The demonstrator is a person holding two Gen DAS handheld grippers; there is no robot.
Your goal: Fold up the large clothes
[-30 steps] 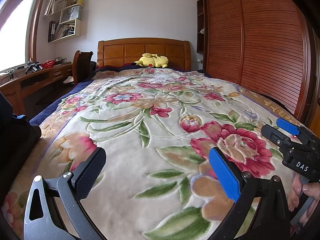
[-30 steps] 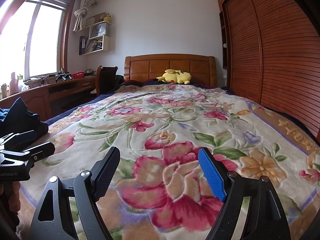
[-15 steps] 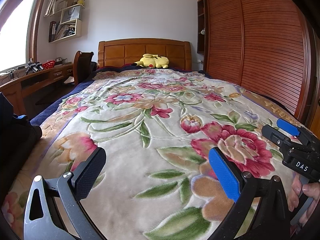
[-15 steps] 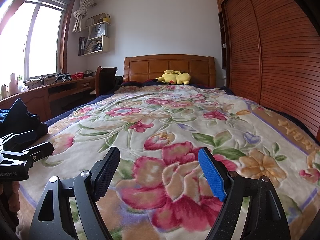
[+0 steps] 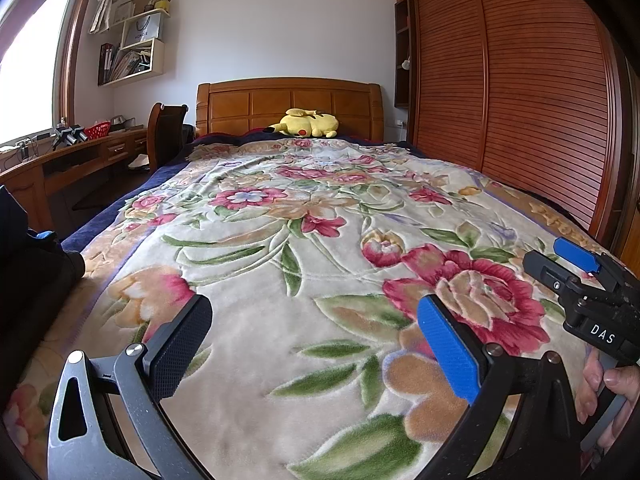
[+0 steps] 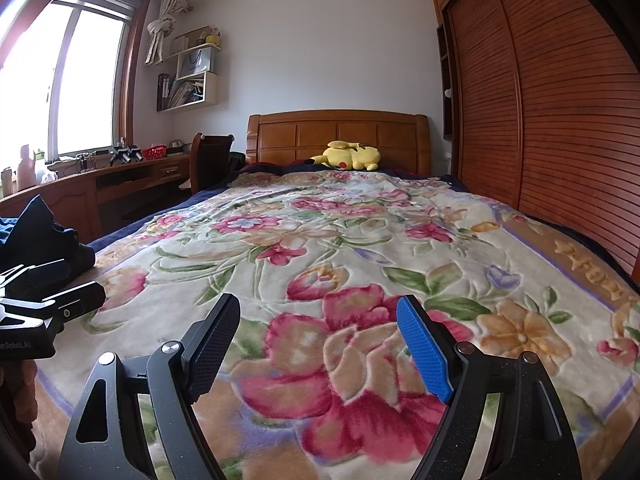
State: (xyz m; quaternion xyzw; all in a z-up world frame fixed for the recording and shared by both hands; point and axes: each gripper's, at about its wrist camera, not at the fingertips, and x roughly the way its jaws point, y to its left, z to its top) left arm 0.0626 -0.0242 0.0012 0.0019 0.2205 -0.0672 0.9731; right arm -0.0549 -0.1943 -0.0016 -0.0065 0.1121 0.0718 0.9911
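Observation:
A dark heap of clothing (image 5: 28,280) lies at the bed's near left edge, showing in the right wrist view as dark blue cloth (image 6: 36,236). My left gripper (image 5: 316,332) hovers open over the floral blanket (image 5: 304,216), nothing between its pads. My right gripper (image 6: 320,336) is open too, empty, over a big pink flower on the floral blanket (image 6: 500,240). In the left wrist view the right gripper (image 5: 564,256) sits at the right edge with fingers of a hand (image 5: 608,380) on its handle. The left gripper's black fingers (image 6: 60,292) poke in from the left of the right wrist view.
A yellow plush toy (image 5: 308,123) rests by the wooden headboard (image 5: 288,104). Slatted wardrobe doors (image 5: 520,92) run along the right of the bed. On the left stand a wooden desk (image 5: 80,160) with small items, a chair (image 5: 166,132) and wall shelves (image 5: 132,48) beside a window.

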